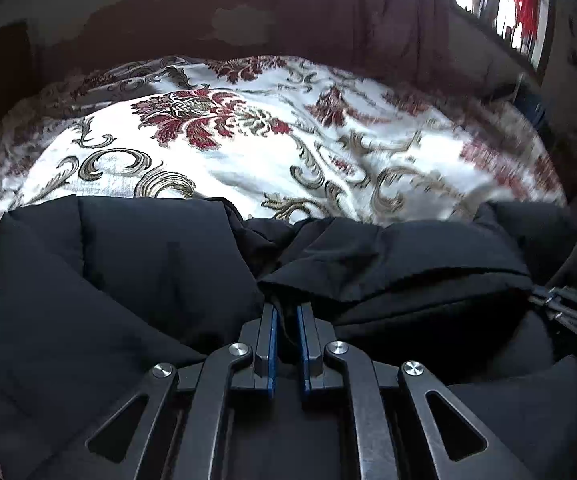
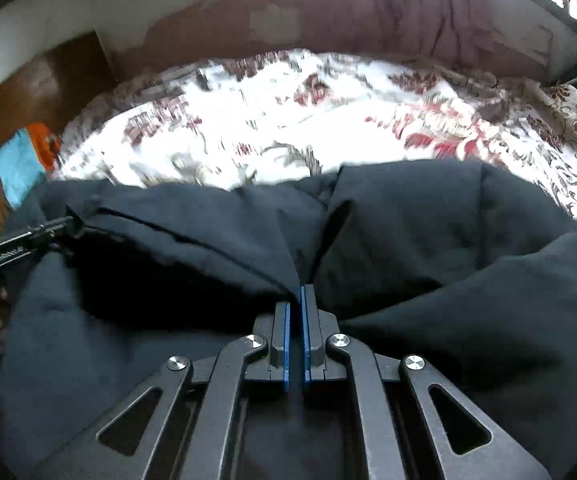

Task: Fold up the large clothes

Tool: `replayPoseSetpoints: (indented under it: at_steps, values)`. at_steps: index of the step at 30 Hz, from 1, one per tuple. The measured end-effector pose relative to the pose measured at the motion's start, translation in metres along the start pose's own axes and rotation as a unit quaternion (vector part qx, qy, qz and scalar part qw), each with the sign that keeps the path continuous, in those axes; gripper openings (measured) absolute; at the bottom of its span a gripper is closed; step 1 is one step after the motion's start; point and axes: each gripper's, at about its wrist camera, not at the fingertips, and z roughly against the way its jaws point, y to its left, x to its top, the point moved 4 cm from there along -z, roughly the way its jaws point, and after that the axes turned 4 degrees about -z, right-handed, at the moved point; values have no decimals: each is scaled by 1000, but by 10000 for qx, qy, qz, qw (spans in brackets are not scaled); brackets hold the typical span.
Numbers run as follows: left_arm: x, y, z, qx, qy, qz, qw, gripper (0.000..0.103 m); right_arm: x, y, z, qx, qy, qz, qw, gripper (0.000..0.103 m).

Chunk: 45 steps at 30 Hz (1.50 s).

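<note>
Fabric of a dark padded jacket (image 1: 128, 280) lay bunched on the near side of a bed, over a white bedspread (image 1: 216, 152) patterned with red flowers. The left gripper (image 1: 286, 312) had its blue-padded fingers narrowed onto a fold of the jacket. The right gripper (image 2: 301, 294) likewise pinched a fold between nearly closed fingers.

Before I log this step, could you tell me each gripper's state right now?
Left gripper: shut on the black jacket.
Right gripper: shut on the same jacket.
</note>
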Motion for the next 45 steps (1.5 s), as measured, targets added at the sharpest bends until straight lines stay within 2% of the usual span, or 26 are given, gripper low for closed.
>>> replayPoseSetpoints:
  at_steps: [1,3,5,6,8,11,13,15,17,19,20,23,26,30,35,42,45]
  values:
    - [1,4,6,-170,-67,140,9997,12,3,0,8,64,-101,-6,9999,6]
    - [3,9,19,-272,-142,321,9990,19,13,2,30,200,-393,-6,9990,6]
    - [9,12,34,-262,-349,387,9983,22,26,3,43,281,-650,-46,9975,6]
    - [16,11,44,-220,-578,350,9975,23,38,6,47,300,-773,-75,9965,6]
    - [33,6,58,-235,-1010,285,9942,31,58,12,43,366,-807,-112,9960,6]
    - [57,-6,56,-378,-1170,376,9917,45,76,27,22,670,-582,-230,9958,6]
    - [68,-18,44,-552,-1049,425,9920,45,74,35,0,954,-162,-318,9948,6]
    - [70,-29,23,-771,-679,428,9938,45,57,38,-21,815,292,-175,9961,6]
    - [61,-34,5,-941,-338,370,9943,45,35,36,-35,712,567,37,9958,6]
    - [44,-36,-11,-1073,-55,147,9941,41,14,28,-46,853,833,-9,9929,6]
    - [38,-37,-13,-1081,-30,49,9941,37,9,22,-46,982,880,-141,9912,6]
    - [17,-39,-16,-1426,192,-111,9895,36,-1,16,-46,1221,860,-389,9880,5]
    - [7,-46,-22,-1266,308,-373,9908,36,-7,21,-56,1015,860,-253,9908,4]
    - [3,-57,-39,-775,484,-646,9937,36,-10,25,-73,722,856,-135,9936,0]
    - [3,-61,-52,-375,501,-710,9955,36,-11,18,-66,992,534,-345,9930,0]
    - [-2,-57,-36,-527,161,-529,9971,35,-14,16,-49,1152,255,-532,9916,3]
    - [-4,-52,-23,-591,7,-324,9977,36,-16,14,-36,1075,145,-626,9921,9]
